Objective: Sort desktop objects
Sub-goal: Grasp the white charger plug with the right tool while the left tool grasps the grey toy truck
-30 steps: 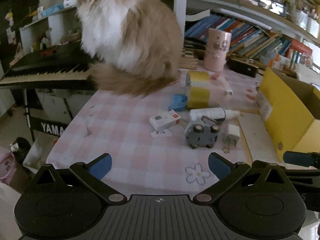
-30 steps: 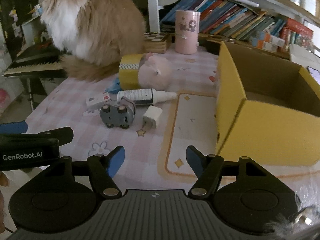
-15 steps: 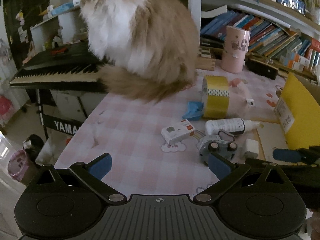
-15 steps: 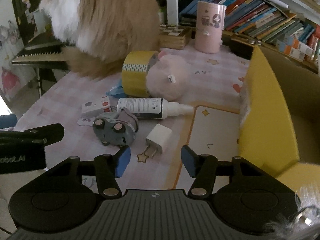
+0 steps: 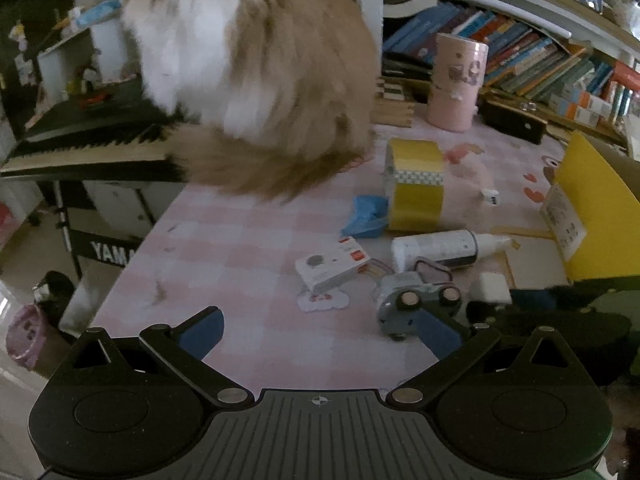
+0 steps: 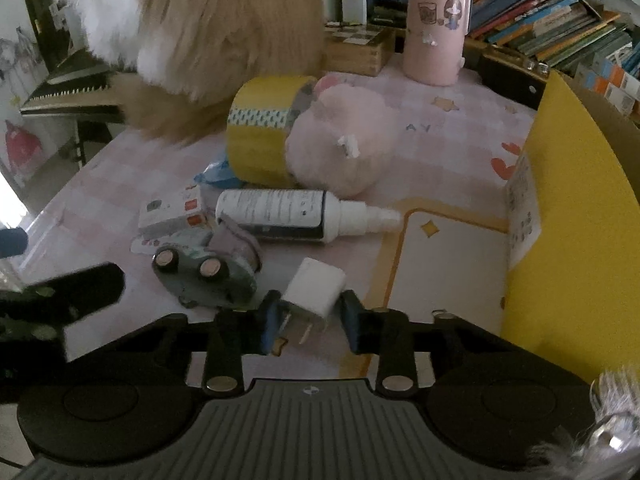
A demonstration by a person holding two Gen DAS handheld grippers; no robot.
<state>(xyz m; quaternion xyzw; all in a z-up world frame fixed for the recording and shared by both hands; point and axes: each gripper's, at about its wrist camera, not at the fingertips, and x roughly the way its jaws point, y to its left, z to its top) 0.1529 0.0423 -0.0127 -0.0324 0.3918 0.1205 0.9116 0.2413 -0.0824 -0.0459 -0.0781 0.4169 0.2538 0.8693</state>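
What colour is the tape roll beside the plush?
Yellow, with a patterned pale band around it; the tape roll shows best in the right wrist view.

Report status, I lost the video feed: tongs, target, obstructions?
Right tongs closing around white charger, contact unclear. Left tongs open, empty. Toy car right beside charger; cat sitting behind the clutter.

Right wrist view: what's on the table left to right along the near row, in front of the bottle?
Toy car → white charger plug, sitting between the right gripper jaws → yellow box.
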